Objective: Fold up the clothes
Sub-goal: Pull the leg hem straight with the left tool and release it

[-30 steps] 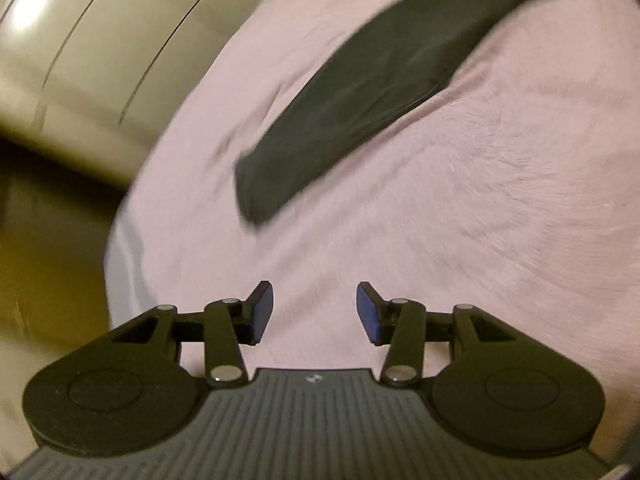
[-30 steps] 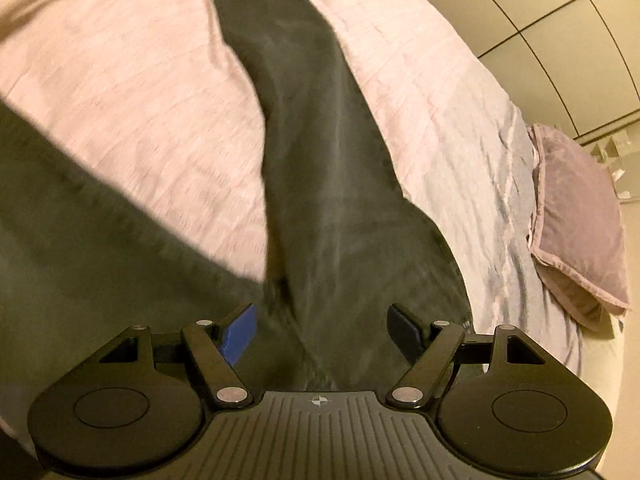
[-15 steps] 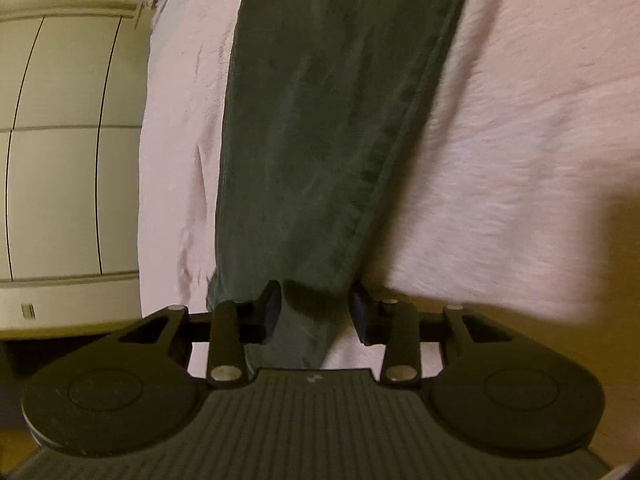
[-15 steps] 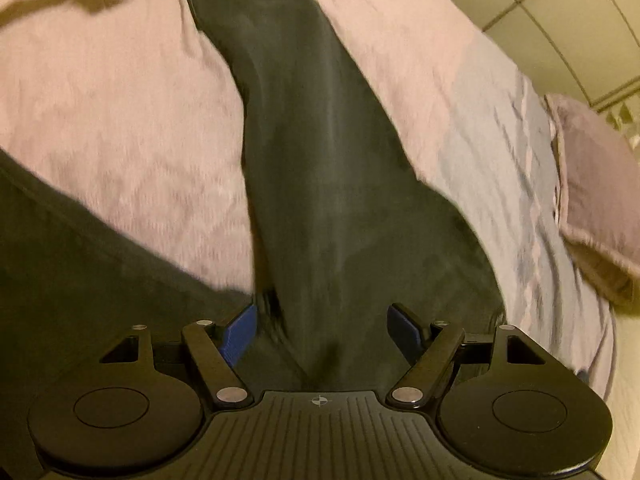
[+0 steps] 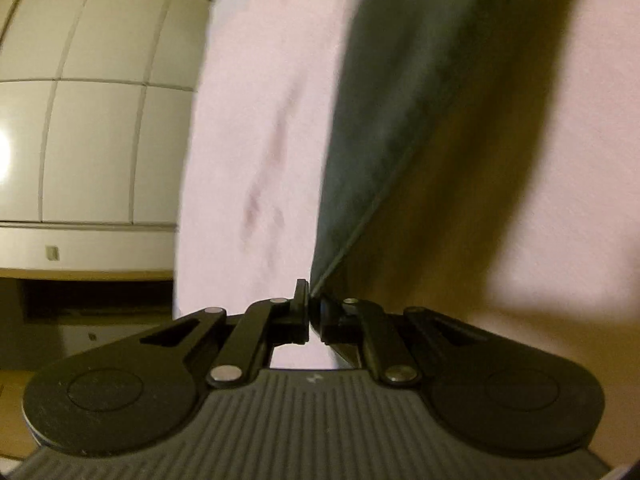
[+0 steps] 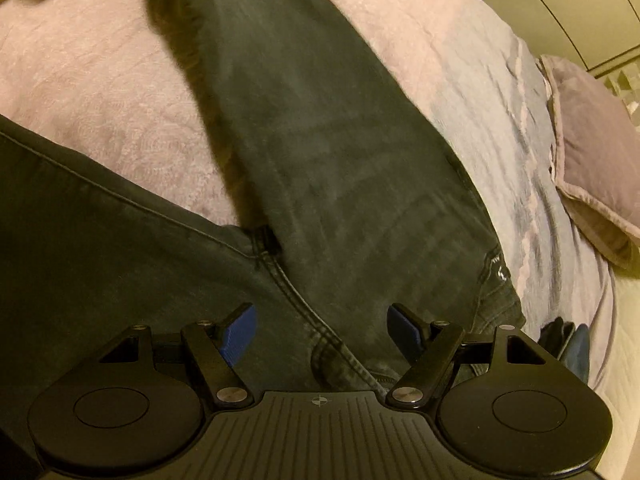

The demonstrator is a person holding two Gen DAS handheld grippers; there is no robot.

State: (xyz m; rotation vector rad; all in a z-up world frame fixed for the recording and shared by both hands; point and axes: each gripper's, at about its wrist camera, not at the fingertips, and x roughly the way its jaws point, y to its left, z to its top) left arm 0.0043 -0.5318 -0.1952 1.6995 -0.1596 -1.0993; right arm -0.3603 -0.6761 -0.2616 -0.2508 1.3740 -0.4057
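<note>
- Dark jeans (image 6: 320, 184) lie spread on the bed's pink cover (image 6: 92, 88), legs splayed apart in a V from the crotch seam. Judgement: laid flat like this so one leg can be brought over the other as the first fold.
- Left tongs (image 5: 309, 312): pressed together, pinching the hem end of one trouser leg (image 5: 384, 128). The cloth edge runs straight out from between the pads and looks taut, with a dark shadow beneath it on the cover, so I judge that the leg is lifted off the bed rather than resting on it.
- Gripping at the hem gives control of the full leg length; likely reason for taking it there.
- Left tongs pose: aimed moderately downward along the leg, with the bed edge and pale cabinet panels (image 5: 92, 120) to its left. The view is motion-blurred.
- Right tongs (image 6: 322, 330): spread wide, nothing between the pads. They hover just above the crotch and fly seam (image 6: 304, 304), pointing steeply down.
- Judgement: the right tongs are placed to pin or take the seat area while the left carries its leg across. Contact with the cloth cannot be confirmed.
- A mauve cushion (image 6: 592, 128) lies at the far right of the bed, well apart from the jeans.
- Fold not yet made; early stage.
</note>
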